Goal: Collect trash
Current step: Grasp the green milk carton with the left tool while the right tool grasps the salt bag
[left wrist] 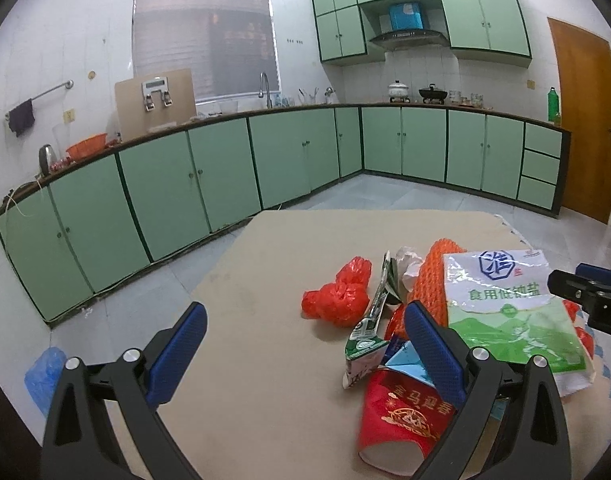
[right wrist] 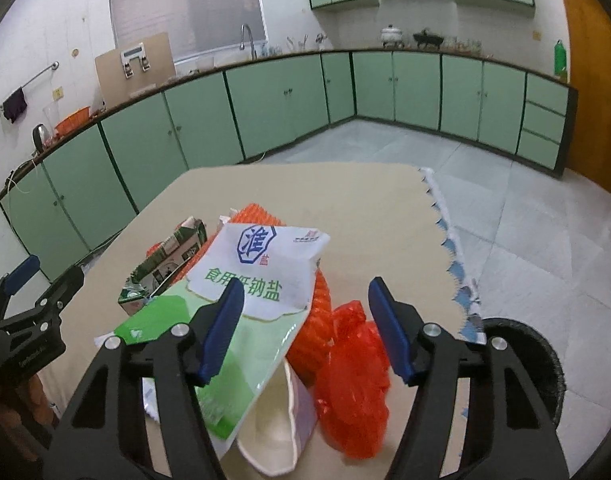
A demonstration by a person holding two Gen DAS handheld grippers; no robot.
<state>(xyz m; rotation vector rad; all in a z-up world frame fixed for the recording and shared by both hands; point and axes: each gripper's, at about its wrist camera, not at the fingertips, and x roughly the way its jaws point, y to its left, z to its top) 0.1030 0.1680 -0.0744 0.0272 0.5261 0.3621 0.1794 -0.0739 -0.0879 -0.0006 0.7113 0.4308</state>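
Note:
A pile of trash lies on the beige table (left wrist: pixel 265 360). In the left wrist view it holds a crumpled red plastic bag (left wrist: pixel 337 296), a flattened green milk carton (left wrist: pixel 369 332), an orange foam net (left wrist: pixel 433 280), a white and green salt bag (left wrist: pixel 509 304) and a red paper cup (left wrist: pixel 401 412). My left gripper (left wrist: pixel 301 320) is open and empty, just left of the pile. In the right wrist view the salt bag (right wrist: pixel 261 280), the carton (right wrist: pixel 165 260) and a second red bag (right wrist: pixel 353 376) show. My right gripper (right wrist: pixel 305 300) is open, above the salt bag and that red bag.
A black trash bin (right wrist: pixel 537 364) stands on the floor right of the table. A blue and white cloth (right wrist: pixel 457 276) hangs off the table's right edge. Green cabinets (left wrist: pixel 225 168) line the far walls. A blue bag (left wrist: pixel 41 376) lies on the floor at left.

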